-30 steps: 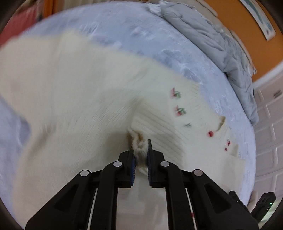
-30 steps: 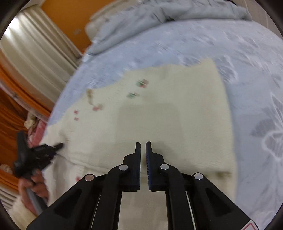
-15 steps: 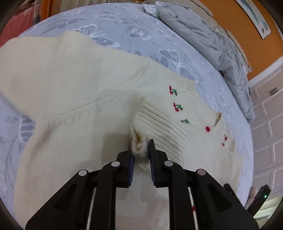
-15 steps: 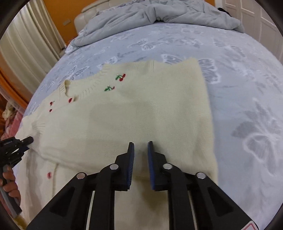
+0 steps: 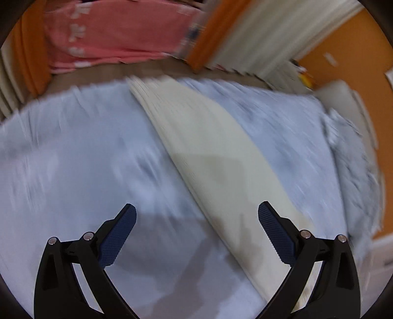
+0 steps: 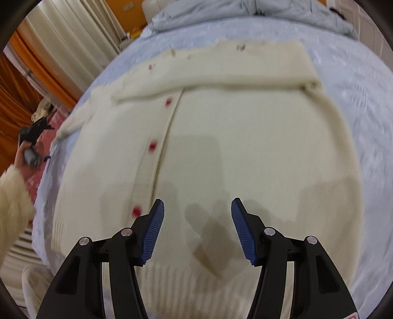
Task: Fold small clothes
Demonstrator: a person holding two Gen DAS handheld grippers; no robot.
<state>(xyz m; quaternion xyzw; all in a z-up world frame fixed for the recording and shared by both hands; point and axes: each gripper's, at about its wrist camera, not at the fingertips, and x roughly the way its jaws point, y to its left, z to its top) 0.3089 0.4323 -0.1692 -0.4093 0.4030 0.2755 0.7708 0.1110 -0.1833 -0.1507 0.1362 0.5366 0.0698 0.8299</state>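
Observation:
A cream knit cardigan (image 6: 221, 147) with red buttons lies flat on the pale blue bedspread (image 6: 368, 103). Its upper part is folded down across the chest, with cherry embroidery near the neckline. My right gripper (image 6: 196, 220) is open and empty above the cardigan's lower front, near the ribbed hem. My left gripper (image 5: 196, 233) is open and empty above the bedspread (image 5: 73, 159); a cream strip of the cardigan (image 5: 208, 152) runs diagonally ahead of it, passing under the right finger. The left wrist view is blurred. The left gripper (image 6: 32, 132) also shows at the far left of the right wrist view.
A grey duvet (image 6: 245, 12) is bunched at the head of the bed. Orange and cream curtains (image 6: 49, 61) hang to the left. A pink cloth with white marks (image 5: 118, 34) lies beyond the bed's edge in the left wrist view.
My left gripper has let go of the cardigan fold, opened wide and swung off to the bed's side. My right gripper has opened and pulled back toward the hem.

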